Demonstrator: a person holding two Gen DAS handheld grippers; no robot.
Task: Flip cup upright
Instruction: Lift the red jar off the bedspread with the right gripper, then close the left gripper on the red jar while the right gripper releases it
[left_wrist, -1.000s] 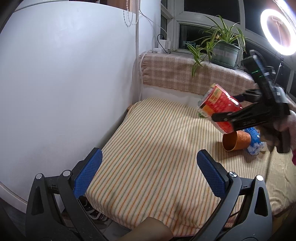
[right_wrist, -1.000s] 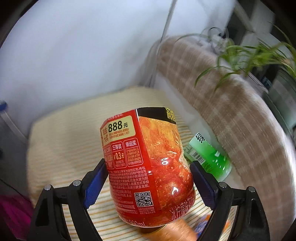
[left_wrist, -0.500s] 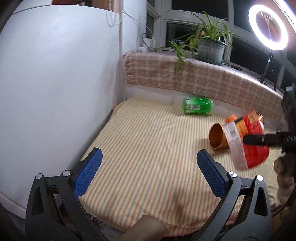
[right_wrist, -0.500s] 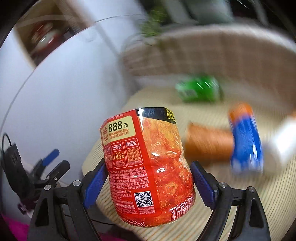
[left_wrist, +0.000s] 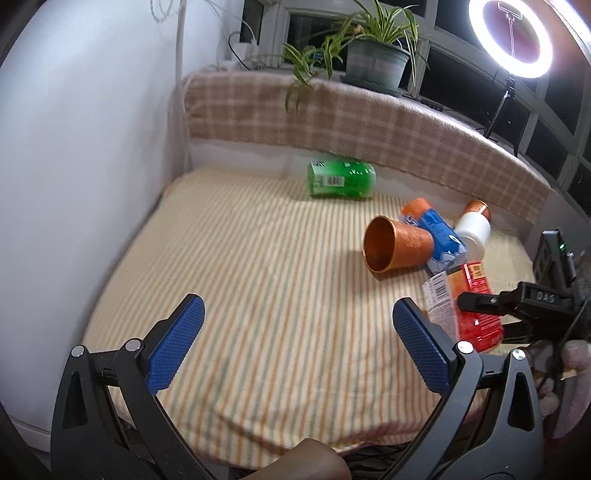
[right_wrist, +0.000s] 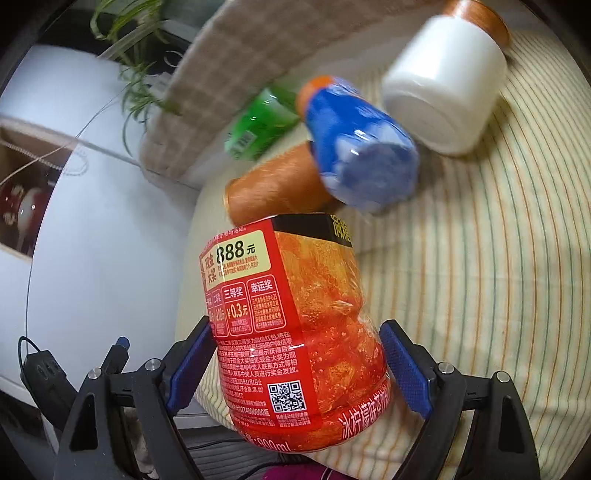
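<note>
An orange cup (left_wrist: 397, 249) lies on its side on the striped cushion (left_wrist: 258, 277), its mouth towards me; it also shows in the right wrist view (right_wrist: 273, 192). My right gripper (right_wrist: 295, 354) is shut on a red-labelled bottle (right_wrist: 295, 314), held low at the cushion's right front; it also shows in the left wrist view (left_wrist: 469, 306). My left gripper (left_wrist: 295, 332) is open and empty above the cushion's front edge, well short of the cup.
A green bottle (left_wrist: 341, 179) lies at the back. A blue bottle (left_wrist: 436, 236) and a white jar (left_wrist: 472, 229) lie right behind the cup. A plaid-covered ledge (left_wrist: 369, 122) with a potted plant (left_wrist: 373, 62) bounds the back; a white wall (left_wrist: 92, 147) is on the left.
My right gripper has carried the red bottle from above the cushion down to its right front, turning it. The left view has swung right, towards the cup.
</note>
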